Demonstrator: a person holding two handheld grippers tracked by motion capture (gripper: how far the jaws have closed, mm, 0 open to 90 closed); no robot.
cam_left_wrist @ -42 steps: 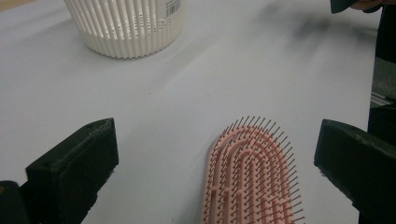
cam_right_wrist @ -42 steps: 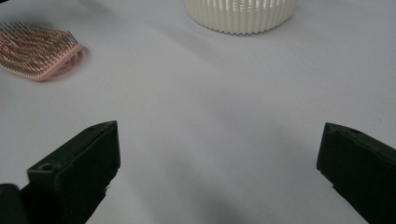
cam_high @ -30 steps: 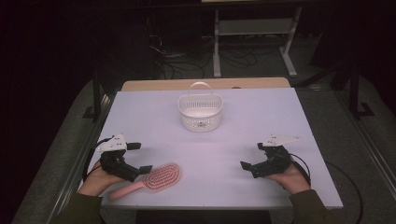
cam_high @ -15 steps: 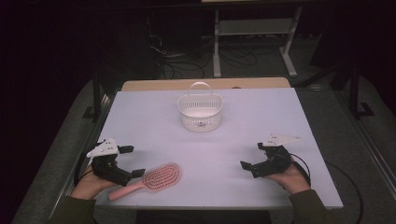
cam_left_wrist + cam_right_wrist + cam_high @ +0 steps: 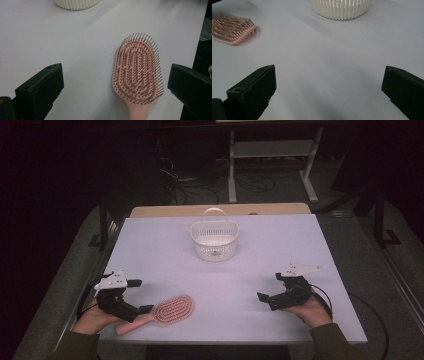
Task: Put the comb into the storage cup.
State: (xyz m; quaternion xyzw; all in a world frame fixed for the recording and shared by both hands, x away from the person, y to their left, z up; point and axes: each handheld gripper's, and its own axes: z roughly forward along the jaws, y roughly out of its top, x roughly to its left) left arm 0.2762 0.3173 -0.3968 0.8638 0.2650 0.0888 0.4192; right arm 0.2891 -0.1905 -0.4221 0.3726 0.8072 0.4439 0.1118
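Both grippers rest open on the table (image 5: pixel 250 270): left gripper (image 5: pixel 136 296) beside the pink hairbrush (image 5: pixel 167 311), right gripper (image 5: pixel 272 287) empty-jawed.

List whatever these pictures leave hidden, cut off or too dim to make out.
- Pink plastic hairbrush: handle end cut by the bottom edge in the left gripper view; partly covered by the left gripper in the high view.
- White slotted plastic basket: its inside is too small to judge in the high view; the top edge cuts it in both gripper views.
- Area beyond the white table: too dark to read.
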